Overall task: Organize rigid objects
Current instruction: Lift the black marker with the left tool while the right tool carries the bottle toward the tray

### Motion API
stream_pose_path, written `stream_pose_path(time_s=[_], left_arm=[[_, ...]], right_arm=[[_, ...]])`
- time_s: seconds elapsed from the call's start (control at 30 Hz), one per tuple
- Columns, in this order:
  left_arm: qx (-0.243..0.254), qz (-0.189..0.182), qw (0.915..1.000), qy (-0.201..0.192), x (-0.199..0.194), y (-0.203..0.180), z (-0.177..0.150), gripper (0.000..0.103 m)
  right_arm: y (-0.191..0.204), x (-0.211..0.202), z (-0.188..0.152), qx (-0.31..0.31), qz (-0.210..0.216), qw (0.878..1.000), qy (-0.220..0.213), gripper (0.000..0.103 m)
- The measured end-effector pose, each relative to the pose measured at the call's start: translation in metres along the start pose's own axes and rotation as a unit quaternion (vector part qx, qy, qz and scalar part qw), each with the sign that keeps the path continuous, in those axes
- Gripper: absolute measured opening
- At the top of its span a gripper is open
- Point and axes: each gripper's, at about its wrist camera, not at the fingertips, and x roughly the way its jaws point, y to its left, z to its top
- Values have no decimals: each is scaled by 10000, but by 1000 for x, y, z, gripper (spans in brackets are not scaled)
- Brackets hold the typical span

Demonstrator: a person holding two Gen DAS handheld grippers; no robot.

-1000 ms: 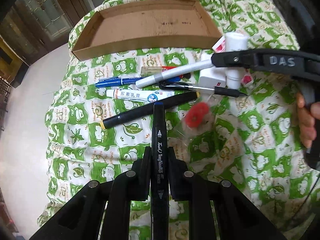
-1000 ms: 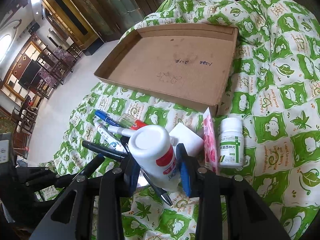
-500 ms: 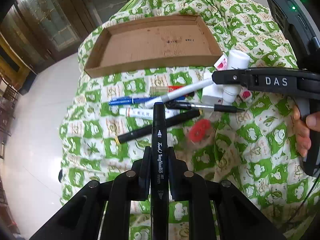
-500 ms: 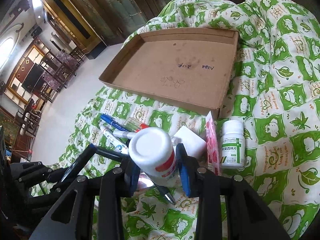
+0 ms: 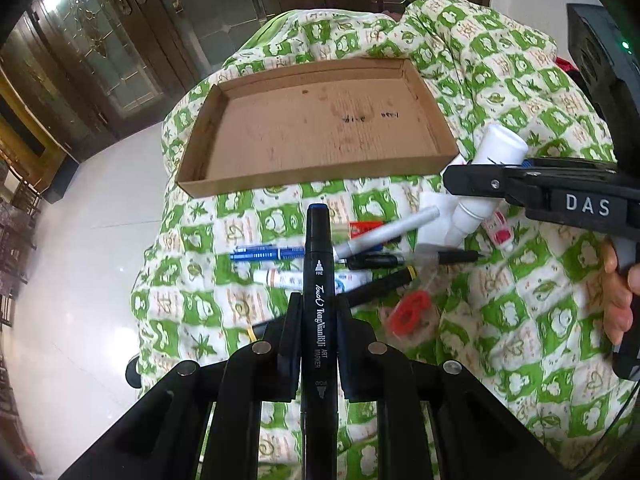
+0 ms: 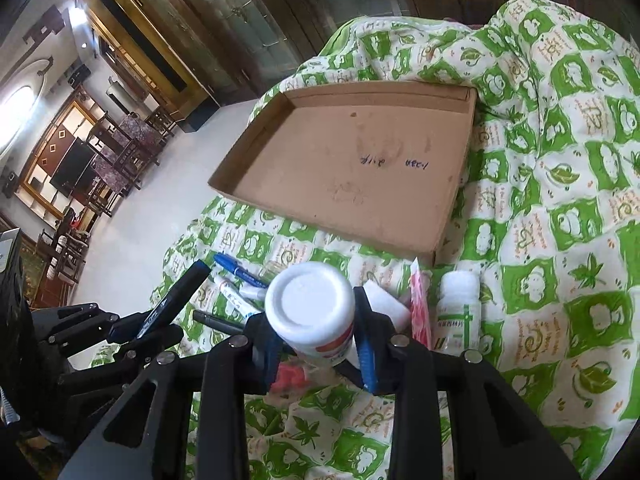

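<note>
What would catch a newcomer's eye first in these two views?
The black marker clamped in the left gripper, and the white bottle gripped by the right gripper. Beyond them, an empty cardboard tray lies on the green-patterned cloth, with pens scattered before it.

left gripper [image 5: 318, 316]: black, silver screws | right gripper [image 6: 316, 338]: blue-padded fingers [image 6: 366, 354], "DAS"

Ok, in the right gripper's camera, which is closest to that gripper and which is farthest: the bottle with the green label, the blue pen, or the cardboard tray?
From the right gripper:
1. Green-label bottle, just right of the fingers.
2. Blue pen, up and left on the cloth.
3. Cardboard tray, behind both, empty.
</note>
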Motion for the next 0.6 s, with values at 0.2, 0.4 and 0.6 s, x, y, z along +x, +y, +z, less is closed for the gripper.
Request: stream_pose_path(time_s=[0.2, 0.4, 0.6], left_arm=[[-251, -167, 9995, -83, 3, 16, 25, 14], [-463, -243, 9984, -208, 4, 32, 52, 14], [-649, -328, 9968, -322, 12, 43, 82, 14]], right_arm=[[-8, -4, 18, 99, 31, 9999, -132, 29], [-25, -3, 39, 405, 134, 9988, -230, 29], [-33, -4, 60, 552, 96, 9976, -411, 29]])
